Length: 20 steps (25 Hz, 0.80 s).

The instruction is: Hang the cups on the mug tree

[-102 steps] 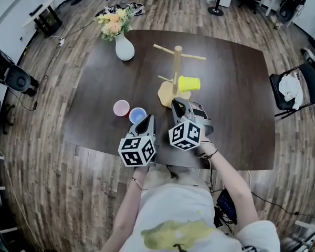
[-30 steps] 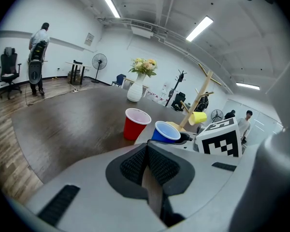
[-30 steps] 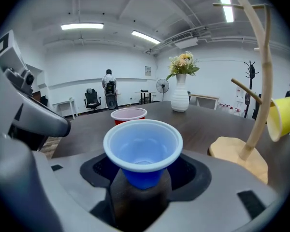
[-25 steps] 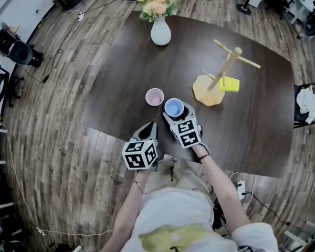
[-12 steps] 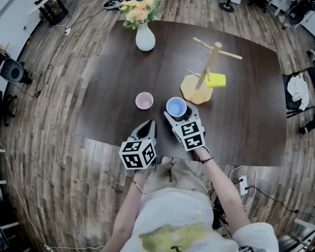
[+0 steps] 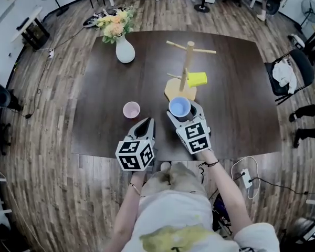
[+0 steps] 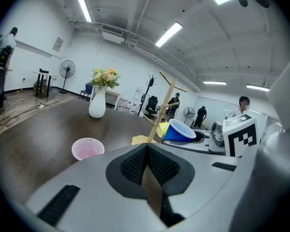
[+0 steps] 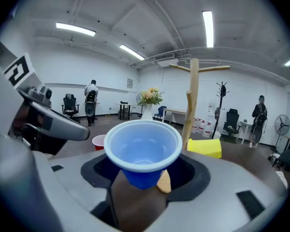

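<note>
Right tool grips blue cup; mug tree bearing yellow cup at twelve o'clock, pink cup at nine; left tool closed, empty.

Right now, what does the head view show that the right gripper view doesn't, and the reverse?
Head view only: the whole table and the person's arms. Right gripper view only: ceiling lights, people standing far off, a coat stand, and the right tongs closed on the blue cup's lower body. Both: the blue cup, the tree with a yellow cup on a low peg, the pink cup, the vase and the left gripper.
</note>
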Each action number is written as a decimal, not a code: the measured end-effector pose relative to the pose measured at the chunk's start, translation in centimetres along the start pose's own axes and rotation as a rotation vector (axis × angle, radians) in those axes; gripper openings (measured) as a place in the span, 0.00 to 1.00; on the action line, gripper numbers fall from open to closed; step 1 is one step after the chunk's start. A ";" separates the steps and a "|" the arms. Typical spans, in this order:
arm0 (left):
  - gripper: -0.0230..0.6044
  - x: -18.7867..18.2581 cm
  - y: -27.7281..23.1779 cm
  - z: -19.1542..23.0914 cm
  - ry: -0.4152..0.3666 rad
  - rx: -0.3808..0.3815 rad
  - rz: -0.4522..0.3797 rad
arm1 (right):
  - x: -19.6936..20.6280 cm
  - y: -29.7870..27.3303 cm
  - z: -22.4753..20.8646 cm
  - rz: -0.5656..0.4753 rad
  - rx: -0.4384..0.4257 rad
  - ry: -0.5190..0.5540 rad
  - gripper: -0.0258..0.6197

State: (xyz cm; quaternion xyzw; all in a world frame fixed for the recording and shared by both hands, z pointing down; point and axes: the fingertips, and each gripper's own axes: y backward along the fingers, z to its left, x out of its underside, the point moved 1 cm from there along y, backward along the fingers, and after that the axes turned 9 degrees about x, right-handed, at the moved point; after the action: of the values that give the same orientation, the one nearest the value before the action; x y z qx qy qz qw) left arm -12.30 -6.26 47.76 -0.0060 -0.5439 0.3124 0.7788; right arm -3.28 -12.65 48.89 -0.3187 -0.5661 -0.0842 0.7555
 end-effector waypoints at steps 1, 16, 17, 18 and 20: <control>0.06 -0.3 -0.2 -0.4 -0.005 0.012 0.000 | -0.1 0.5 -0.6 0.003 0.014 0.003 0.50; 0.06 -5.5 -4.2 -5.9 -0.094 0.156 -0.022 | -3.5 3.0 -11.4 0.016 0.196 0.114 0.49; 0.06 -6.0 -4.5 -6.3 -0.104 0.162 -0.023 | -3.7 3.0 -12.1 0.019 0.202 0.125 0.49; 0.06 -6.4 -4.8 -6.7 -0.113 0.168 -0.024 | -3.9 2.9 -12.8 0.023 0.207 0.135 0.49; 0.06 -7.1 -5.5 -7.4 -0.127 0.181 -0.027 | -4.3 2.7 -14.0 0.029 0.215 0.159 0.49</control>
State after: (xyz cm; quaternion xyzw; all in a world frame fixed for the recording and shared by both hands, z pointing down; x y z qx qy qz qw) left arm -4.87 -11.71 40.71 0.0914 -0.5616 0.3497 0.7443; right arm 7.75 -19.68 41.74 -0.2362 -0.5057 -0.0370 0.8289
